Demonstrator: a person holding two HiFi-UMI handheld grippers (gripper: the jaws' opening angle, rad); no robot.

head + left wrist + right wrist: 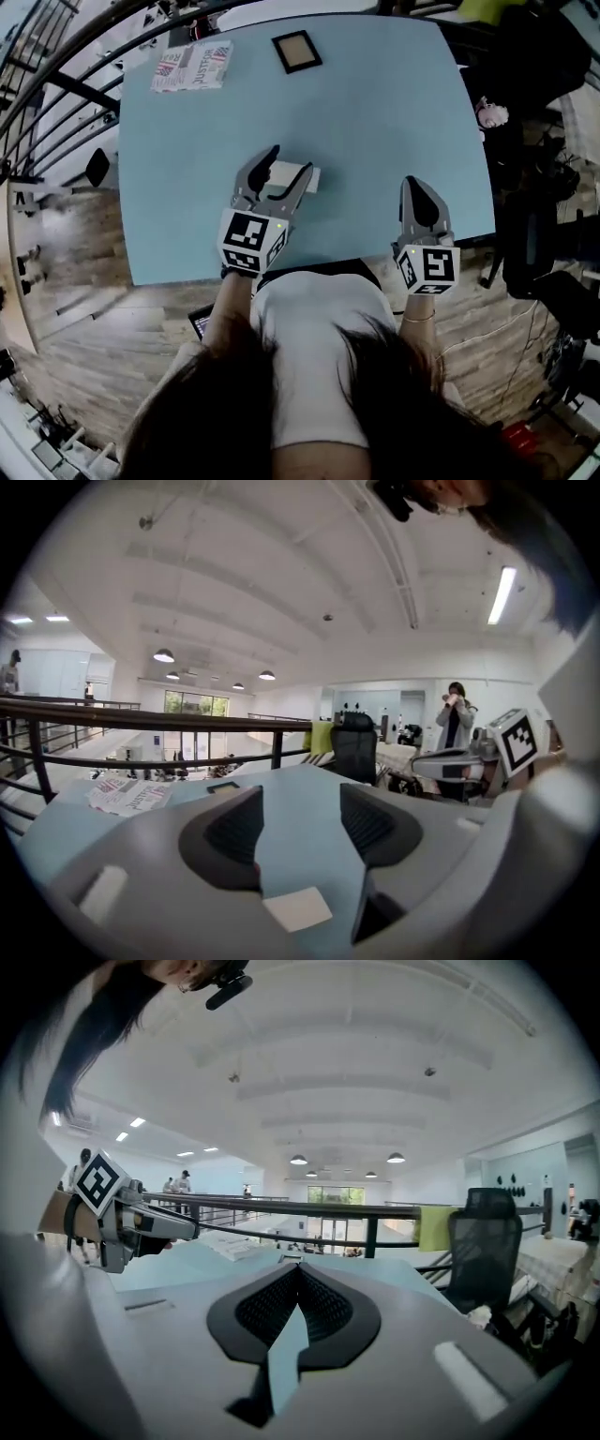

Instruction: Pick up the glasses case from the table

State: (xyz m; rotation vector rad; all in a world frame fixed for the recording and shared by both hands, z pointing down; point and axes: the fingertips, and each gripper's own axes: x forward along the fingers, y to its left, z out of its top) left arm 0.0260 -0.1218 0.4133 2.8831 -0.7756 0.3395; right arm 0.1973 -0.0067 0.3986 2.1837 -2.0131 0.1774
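The only case-like thing I see is a small flat dark-rimmed box (296, 52) with a tan middle, lying far up the light blue table (375, 141). In the left gripper view the box (223, 786) shows small beyond the jaws. My left gripper (291, 161) hovers near the table's front edge, open, nothing between its pads (239, 832). A white card (316, 179) lies on the table under it, and the card (298, 908) shows low between the jaws. My right gripper (414, 184) is shut and empty over the front right of the table, its tips meeting (298, 1274).
A folded newspaper (192, 67) lies at the far left corner of the table. A dark railing (141, 719) runs behind the table. A black office chair (356, 747) stands at the far side, and a person (455, 714) stands beyond it. The table's near edge (187, 274) is just below the grippers.
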